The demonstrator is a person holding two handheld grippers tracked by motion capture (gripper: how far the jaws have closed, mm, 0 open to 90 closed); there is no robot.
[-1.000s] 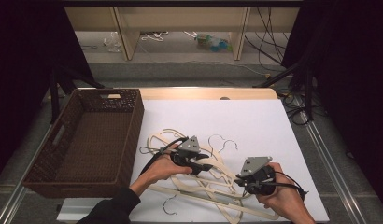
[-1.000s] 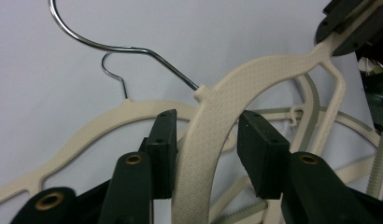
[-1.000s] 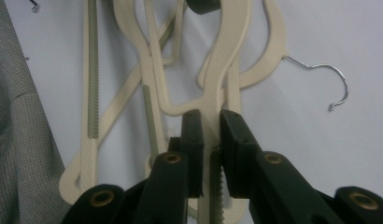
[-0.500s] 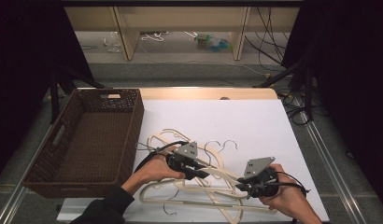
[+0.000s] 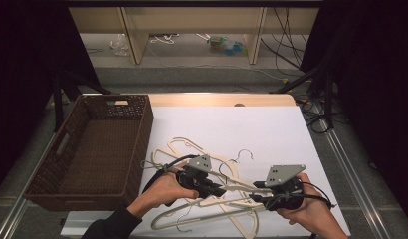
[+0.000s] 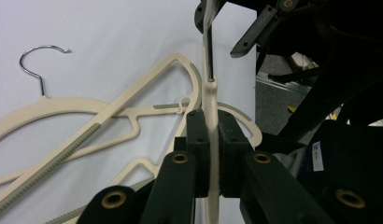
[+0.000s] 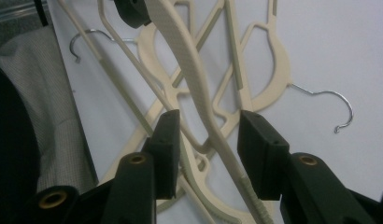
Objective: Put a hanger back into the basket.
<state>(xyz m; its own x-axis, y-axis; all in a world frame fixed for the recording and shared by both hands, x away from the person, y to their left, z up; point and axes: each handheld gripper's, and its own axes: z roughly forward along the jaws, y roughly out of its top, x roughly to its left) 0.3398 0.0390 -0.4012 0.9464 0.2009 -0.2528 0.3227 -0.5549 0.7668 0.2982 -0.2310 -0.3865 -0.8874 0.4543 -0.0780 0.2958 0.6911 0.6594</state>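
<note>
The left gripper [image 5: 219,190] is pinching 1 cream hanger [image 5: 242,185] edge-on between its pads — its jaws having just been closing — and is holding it lifted above the pile of hangers [image 5: 207,209] lying at 6 o'clock on the white table [image 5: 271,129]. At 3 o'clock from it, the right gripper [image 5: 255,197] is standing spread around the same hanger's arm, its jaws having just been opening, pads clear of the plastic on both sides. The brown wicker basket [image 5: 92,149] is sitting at 9 o'clock — just beside the pile.
</note>
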